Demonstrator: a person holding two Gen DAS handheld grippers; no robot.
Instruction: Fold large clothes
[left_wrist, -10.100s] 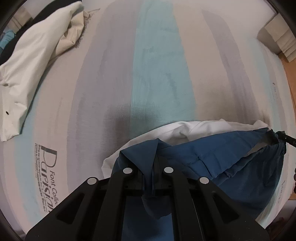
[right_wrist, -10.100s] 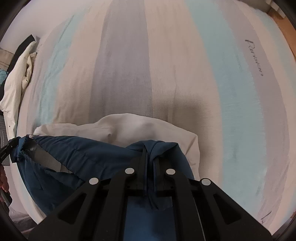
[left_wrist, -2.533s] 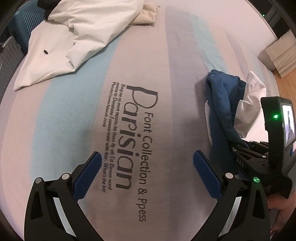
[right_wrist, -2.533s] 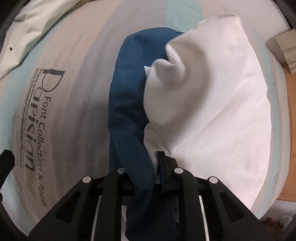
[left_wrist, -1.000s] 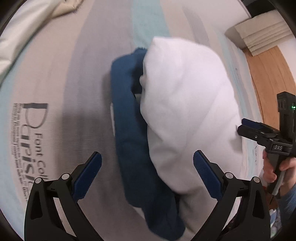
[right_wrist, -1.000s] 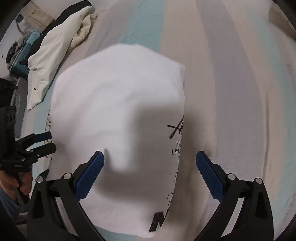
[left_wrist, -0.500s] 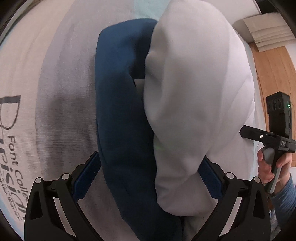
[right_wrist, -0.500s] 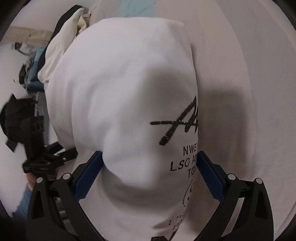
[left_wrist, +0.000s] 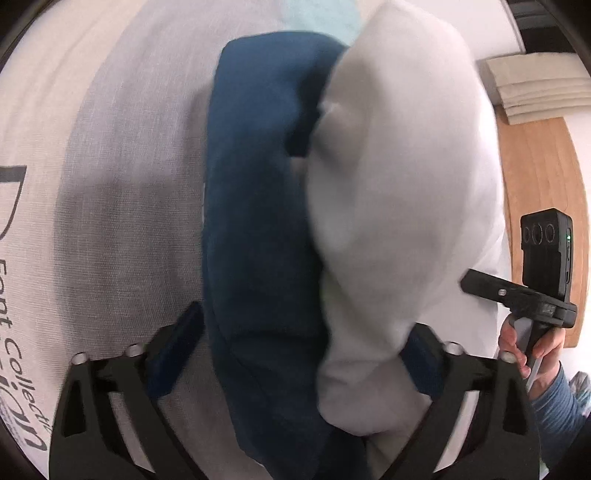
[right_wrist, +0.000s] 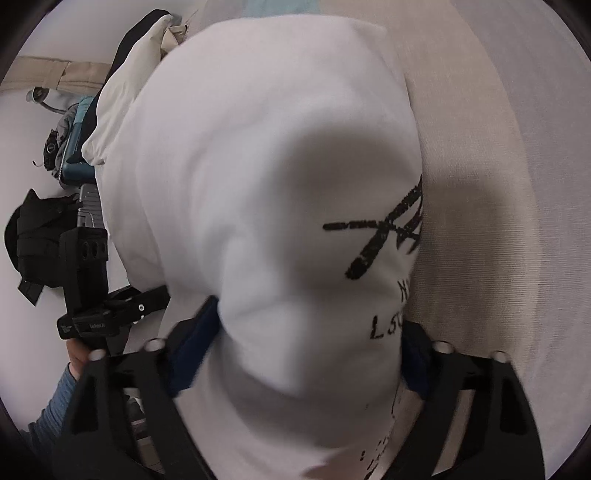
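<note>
My left gripper (left_wrist: 303, 354) has its jaws spread wide, straddling the near end of the folded bundle, blue shirt (left_wrist: 258, 206) against the left pad, white shirt (left_wrist: 402, 177) against the right one. My right gripper (right_wrist: 299, 354) is likewise spread, jaws on either side of the white shirt's printed end. Nothing is pinched yet. I'd say the step is gripping the bundle from both ends to lift or square it. Next: close both jaws evenly, catching every layer. Beyond the jaws lies the striped bed (left_wrist: 122, 155); further off, a cream garment (right_wrist: 125, 85).
</note>
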